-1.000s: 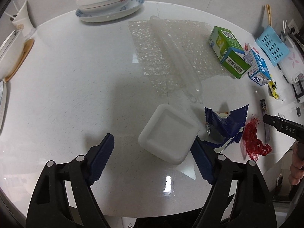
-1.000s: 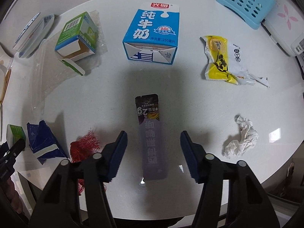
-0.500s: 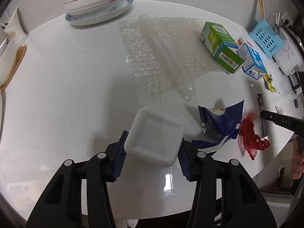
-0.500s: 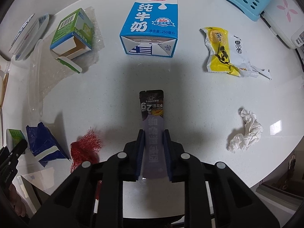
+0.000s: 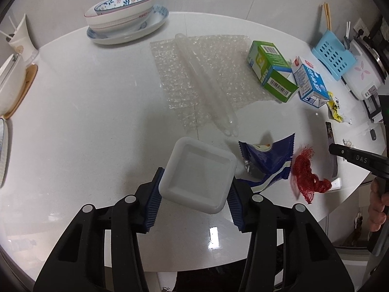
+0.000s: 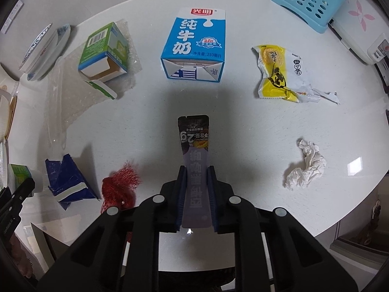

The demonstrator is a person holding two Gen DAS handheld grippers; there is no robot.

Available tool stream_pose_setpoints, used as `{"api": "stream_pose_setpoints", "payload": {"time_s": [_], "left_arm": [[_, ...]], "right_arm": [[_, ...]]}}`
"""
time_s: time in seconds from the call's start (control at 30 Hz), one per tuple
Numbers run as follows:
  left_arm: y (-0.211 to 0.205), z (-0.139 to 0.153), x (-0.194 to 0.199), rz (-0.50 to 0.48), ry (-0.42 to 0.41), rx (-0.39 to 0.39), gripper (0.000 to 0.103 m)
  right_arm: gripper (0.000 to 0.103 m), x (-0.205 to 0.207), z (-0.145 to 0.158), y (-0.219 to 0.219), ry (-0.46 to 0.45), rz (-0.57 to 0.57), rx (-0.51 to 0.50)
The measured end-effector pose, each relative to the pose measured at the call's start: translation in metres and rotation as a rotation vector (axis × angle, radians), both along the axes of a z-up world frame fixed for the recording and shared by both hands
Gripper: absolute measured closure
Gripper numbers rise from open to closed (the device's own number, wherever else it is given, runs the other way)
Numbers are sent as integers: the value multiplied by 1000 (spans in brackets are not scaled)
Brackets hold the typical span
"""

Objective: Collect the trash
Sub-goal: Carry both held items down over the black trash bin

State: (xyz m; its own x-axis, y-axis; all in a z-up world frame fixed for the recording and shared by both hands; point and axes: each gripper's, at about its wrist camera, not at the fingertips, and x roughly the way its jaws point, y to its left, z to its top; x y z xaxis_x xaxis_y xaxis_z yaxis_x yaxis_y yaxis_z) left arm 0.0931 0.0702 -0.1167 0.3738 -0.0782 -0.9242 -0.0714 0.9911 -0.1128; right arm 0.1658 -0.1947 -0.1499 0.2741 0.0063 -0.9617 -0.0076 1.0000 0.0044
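I am holding the white square tray (image 5: 198,178) with my left gripper (image 5: 194,200); its blue pads are pressing on the tray's two sides after just closing in on it, and the tray is sitting tilted over the white round table (image 5: 80,112); my right gripper (image 6: 196,194) is clenching the long dark sachet (image 6: 195,168), its jaws having just closed on the pale lower half while the dark printed end is sticking out ahead of the fingers.

More trash is lying around on the table; the torn blue wrapper (image 5: 269,160) is sitting just beside the tray, with the red mesh net (image 5: 307,177) next to it; a sheet of bubble wrap (image 5: 206,77) is spreading further up the table, with a clear plastic tube (image 5: 206,82) lying across it; the green carton (image 6: 103,52) is resting on its side on the bubble wrap's corner, its flap open; the blue milk carton (image 6: 194,48) is lying beside it; the yellow snack wrapper (image 6: 279,75) and the crumpled tissue (image 6: 305,165) are lying well apart to the right of my sachet; stacked bowls (image 5: 120,18) are standing at the far edge.
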Motion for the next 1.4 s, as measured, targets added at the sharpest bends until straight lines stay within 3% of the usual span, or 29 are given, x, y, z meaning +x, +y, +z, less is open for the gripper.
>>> {"api": "stream_pose_setpoints", "payload": {"time_s": [0.83, 1.4], "left_arm": [[-25, 47, -33, 20, -66, 10, 56], [-58, 72, -79, 15, -103, -3, 56]], "right_arm": [[87, -48, 54, -6, -132, 52, 45], [87, -114, 101, -17, -238, 113, 70]]}}
